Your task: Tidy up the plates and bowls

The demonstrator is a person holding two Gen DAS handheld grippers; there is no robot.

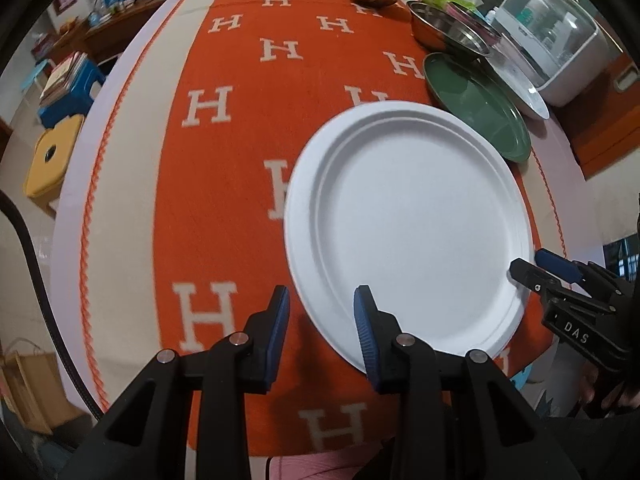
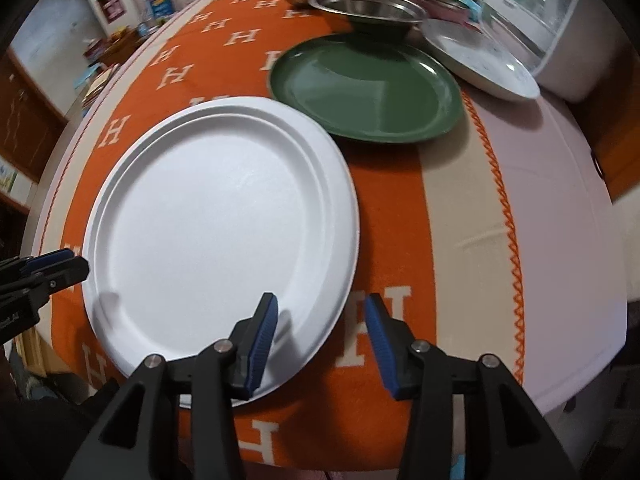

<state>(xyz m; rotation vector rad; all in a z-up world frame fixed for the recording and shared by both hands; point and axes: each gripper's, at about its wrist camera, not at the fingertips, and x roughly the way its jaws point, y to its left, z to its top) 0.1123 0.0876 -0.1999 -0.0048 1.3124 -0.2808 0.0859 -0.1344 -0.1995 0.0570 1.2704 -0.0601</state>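
- The left gripper (image 1: 322,320) sits at six o'clock in its own view, blue-padded fingers apart and holding nothing, its right finger over the near rim of the round white paper plate (image 1: 408,224).
- The right gripper (image 2: 320,328) likewise stands apart and empty, its left finger over that plate's edge.
- The plate lies flat on the orange H-patterned cloth (image 1: 224,184).
- At one o'clock beyond it: a round dark green plate (image 2: 366,88), a pale speckled plate (image 2: 480,60), and a wide steel bowl (image 2: 366,8).

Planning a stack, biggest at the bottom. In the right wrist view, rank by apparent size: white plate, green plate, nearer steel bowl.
1. white plate, though nearest the camera
2. green plate
3. steel bowl, farthest, so true size unsure
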